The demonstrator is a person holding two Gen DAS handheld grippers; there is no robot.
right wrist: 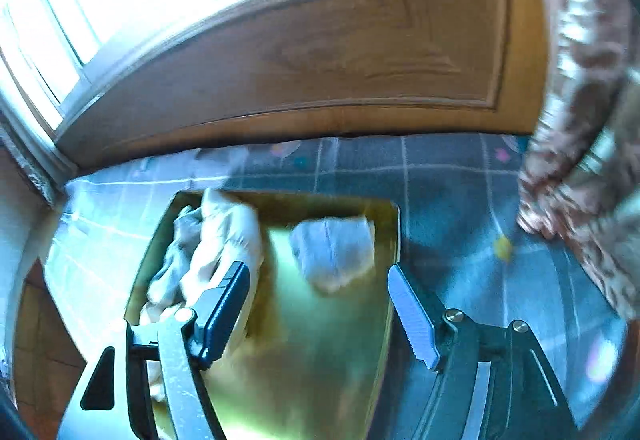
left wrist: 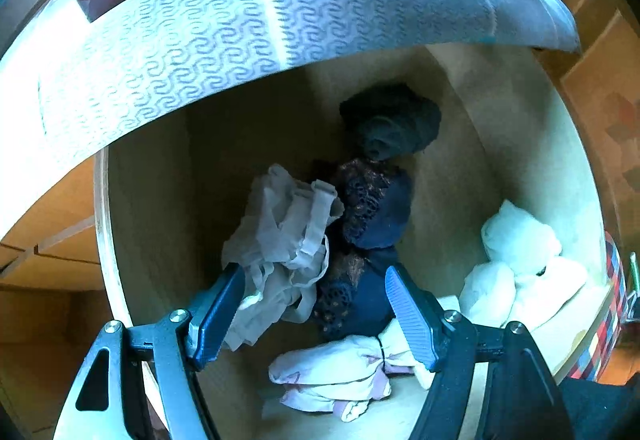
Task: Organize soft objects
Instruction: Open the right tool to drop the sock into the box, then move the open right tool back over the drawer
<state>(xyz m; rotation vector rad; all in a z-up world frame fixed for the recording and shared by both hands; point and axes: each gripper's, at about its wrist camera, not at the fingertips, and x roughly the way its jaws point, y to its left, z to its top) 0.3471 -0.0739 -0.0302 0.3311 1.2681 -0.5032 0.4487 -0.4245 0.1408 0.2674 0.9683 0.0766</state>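
Left gripper (left wrist: 316, 314), jaws apart, hangs over lacy pale and dark garments in a smooth wooden box (left wrist: 528, 144). Right gripper (right wrist: 320, 312) gapes empty above a glossy tray (right wrist: 304, 360).

A pale wooden drawer (left wrist: 516, 128) carries a beige strappy undergarment (left wrist: 280, 240), a dark navy lace garment (left wrist: 376, 216), a rolled dark knit bundle (left wrist: 394, 124), white rolled cloths (left wrist: 524, 264) and a pinkish-white bundle (left wrist: 340, 372). A blue checked bedsheet (right wrist: 460, 192) bears a yellowish shallow tray (right wrist: 304, 340) with two white cloth bundles (right wrist: 332, 252).
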